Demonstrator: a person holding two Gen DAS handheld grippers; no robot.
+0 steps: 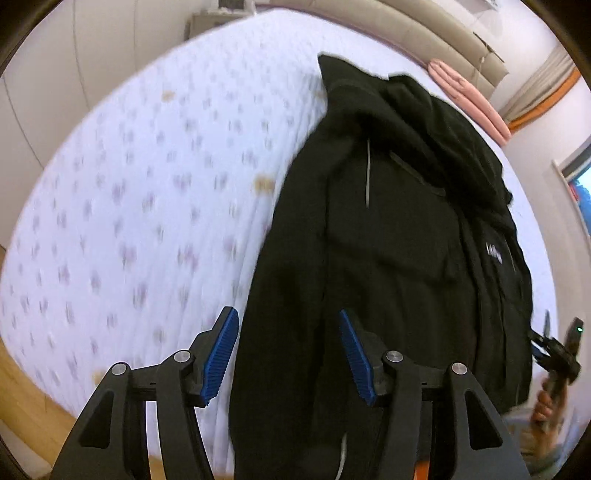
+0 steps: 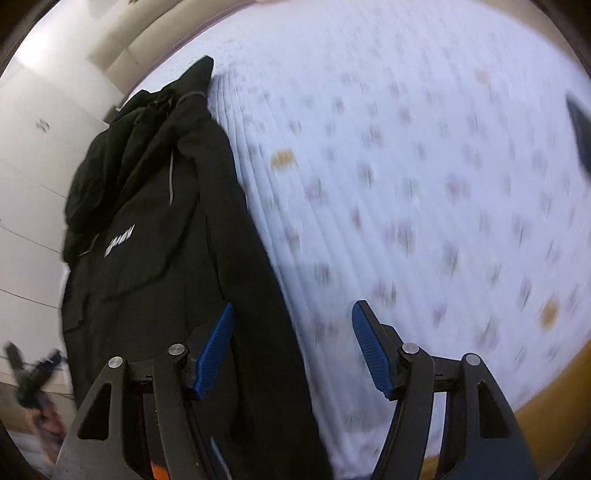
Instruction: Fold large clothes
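A large black hooded jacket lies lengthwise on a bed with a white flower-print sheet, folded into a long narrow shape, hood at the far end. It also shows in the right wrist view, with white lettering on the chest. My left gripper is open and empty, hovering above the jacket's near left edge. My right gripper is open and empty above the jacket's near right edge and the sheet. The right gripper also shows at the left wrist view's right edge, and the left gripper at the right wrist view's left edge.
A folded pink cloth lies at the bed's far side by a beige padded headboard. A wooden bed frame edge runs along the near side. White cupboard doors stand beyond the bed.
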